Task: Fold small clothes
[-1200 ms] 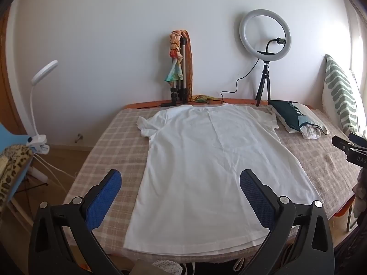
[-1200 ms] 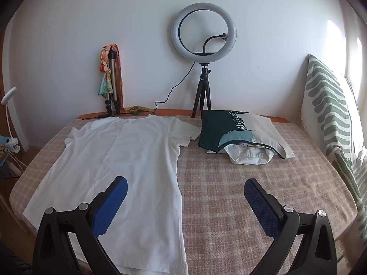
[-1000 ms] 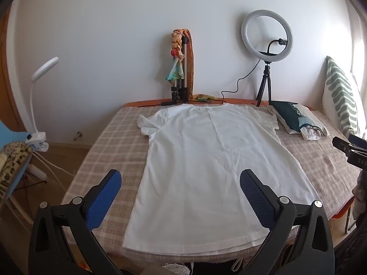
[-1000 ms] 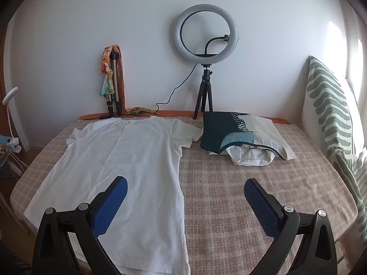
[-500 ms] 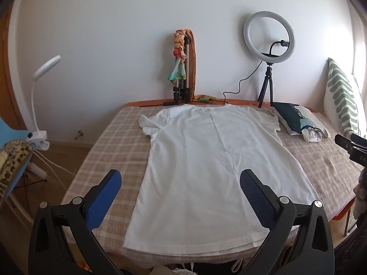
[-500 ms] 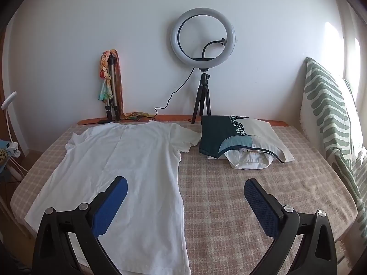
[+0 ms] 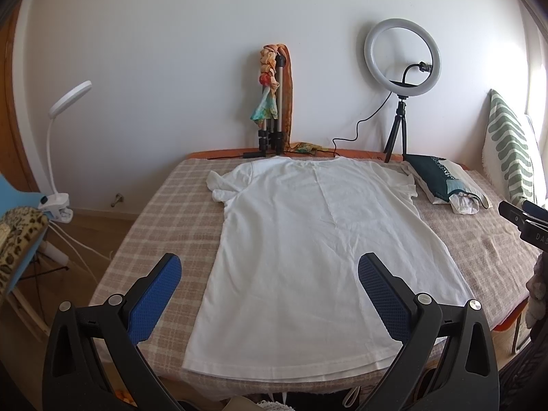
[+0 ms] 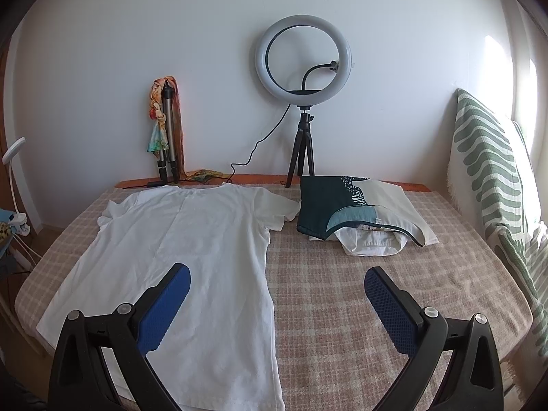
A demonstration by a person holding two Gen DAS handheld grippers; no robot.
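A white cotton T-shirt (image 7: 308,239) lies flat mid-frame on the checked beige tabletop (image 8: 359,291). The left claw (image 7: 269,281) and right claw (image 8: 275,286), at the bottom of their frames, gape wide, holding nothing.

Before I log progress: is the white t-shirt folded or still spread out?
Spread flat. The white t-shirt lies open on the checked bed cover, both sleeves out, hem unfolded; no fold shows.

Checked bed (image 7: 164,212) carries white T-shirt (image 7: 308,239), tote bag (image 8: 359,205).
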